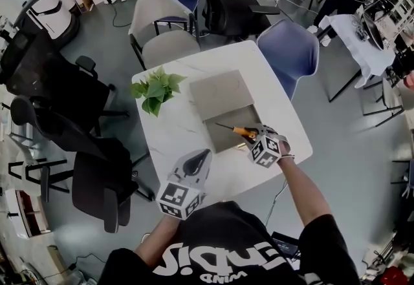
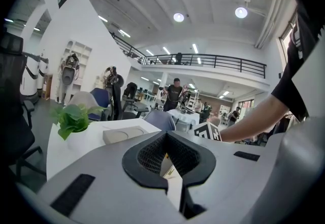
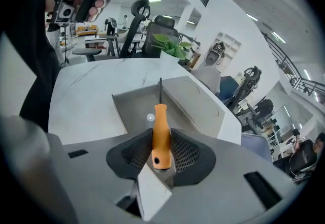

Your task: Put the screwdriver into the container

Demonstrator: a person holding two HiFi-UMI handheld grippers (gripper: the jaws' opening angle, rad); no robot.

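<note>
A screwdriver (image 1: 242, 130) with an orange handle (image 3: 161, 131) and a thin dark shaft is held level by my right gripper (image 1: 251, 136), which is shut on the handle. Its shaft points out over the open grey container (image 1: 223, 142) on the white table. In the right gripper view the container's hollow (image 3: 133, 111) lies straight ahead, below the tip. My left gripper (image 1: 202, 158) hovers over the table's near edge, left of the container, its jaws shut on nothing (image 2: 167, 156).
The container's flat grey lid (image 1: 218, 92) lies against its far side. A small green plant (image 1: 154, 90) stands at the table's left. Office chairs (image 1: 162, 22) ring the far side, and black chairs (image 1: 58, 116) crowd the left. People stand far off.
</note>
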